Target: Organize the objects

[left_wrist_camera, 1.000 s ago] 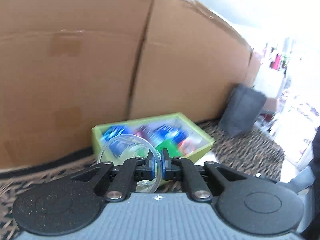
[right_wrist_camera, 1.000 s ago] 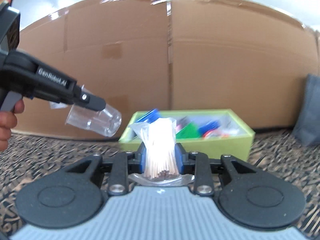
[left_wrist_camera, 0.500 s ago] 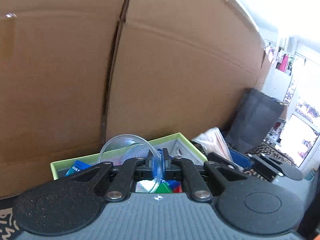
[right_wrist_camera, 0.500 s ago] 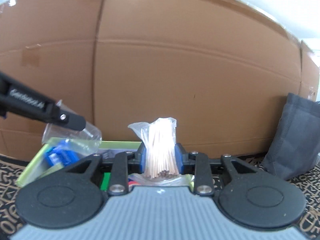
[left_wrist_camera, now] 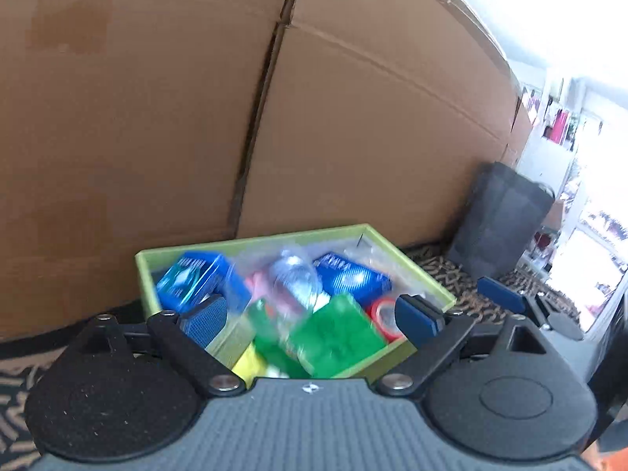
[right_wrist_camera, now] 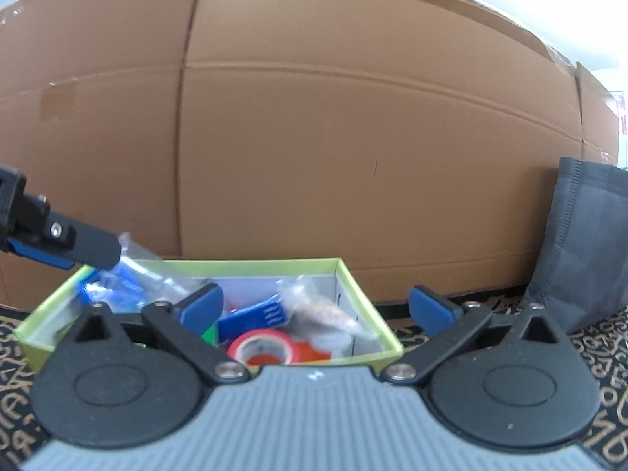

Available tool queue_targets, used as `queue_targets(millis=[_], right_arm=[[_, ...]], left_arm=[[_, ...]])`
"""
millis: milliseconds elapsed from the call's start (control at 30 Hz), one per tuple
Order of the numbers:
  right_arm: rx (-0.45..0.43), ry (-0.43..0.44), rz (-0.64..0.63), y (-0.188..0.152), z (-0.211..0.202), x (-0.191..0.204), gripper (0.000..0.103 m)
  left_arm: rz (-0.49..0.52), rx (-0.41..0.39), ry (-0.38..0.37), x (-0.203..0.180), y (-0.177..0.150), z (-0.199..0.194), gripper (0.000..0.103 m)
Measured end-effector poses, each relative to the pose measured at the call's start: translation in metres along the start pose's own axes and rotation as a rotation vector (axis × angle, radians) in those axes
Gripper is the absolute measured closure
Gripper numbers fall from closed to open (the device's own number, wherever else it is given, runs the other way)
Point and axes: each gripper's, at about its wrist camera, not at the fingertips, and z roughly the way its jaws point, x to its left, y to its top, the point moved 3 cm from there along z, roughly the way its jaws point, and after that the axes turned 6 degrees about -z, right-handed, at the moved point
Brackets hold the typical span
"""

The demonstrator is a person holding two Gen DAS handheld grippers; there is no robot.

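Note:
A green box (left_wrist_camera: 412, 265) (right_wrist_camera: 373, 306) stands against a cardboard wall. My left gripper (left_wrist_camera: 310, 316) is open and empty above it. The clear plastic cup (left_wrist_camera: 294, 282) lies inside among blue packs (left_wrist_camera: 196, 278), green packs (left_wrist_camera: 337, 337) and a red tape roll (left_wrist_camera: 382, 314). My right gripper (right_wrist_camera: 316, 310) is open and empty over the box's right half. The bag of toothpicks (right_wrist_camera: 318, 310) lies in the box beside the red tape roll (right_wrist_camera: 263, 347). The left gripper's finger (right_wrist_camera: 62, 243) shows at the left of the right wrist view.
A large cardboard box (right_wrist_camera: 314, 137) forms a wall right behind the green box. A dark grey bag (right_wrist_camera: 588, 255) (left_wrist_camera: 498, 219) leans against it to the right. The surface is a patterned brown mat (right_wrist_camera: 600, 373).
Both grippers have opened. The cup has dropped from the left gripper into the green box, and the toothpick bag has dropped from the right gripper into it.

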Motion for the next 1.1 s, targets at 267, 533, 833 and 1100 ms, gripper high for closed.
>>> queue_targets(millis=[267, 533, 833, 1100], right_arm=[[0.108, 0.09, -0.016, 0.003, -0.058, 0.012, 0.0], [0.156, 0.12, -0.053, 0.007, -0.117, 0.03, 0.0], [0.256, 0.107, -0.1, -0.008, -0.141, 0.046, 0.0], [0.254, 0.092, -0.069, -0.009, -0.145, 0.039, 0.0]], left_arm=[[-0.033, -0.066, 0.158, 0.0, -0.032, -0.072, 0.003], [-0.067, 0.01, 0.323, -0.005, -0.07, -0.115, 0.001], [-0.033, 0.044, 0.438, -0.008, -0.092, -0.121, 0.001], [0.008, 0.053, 0.485, -0.01, -0.095, -0.12, 0.001]])
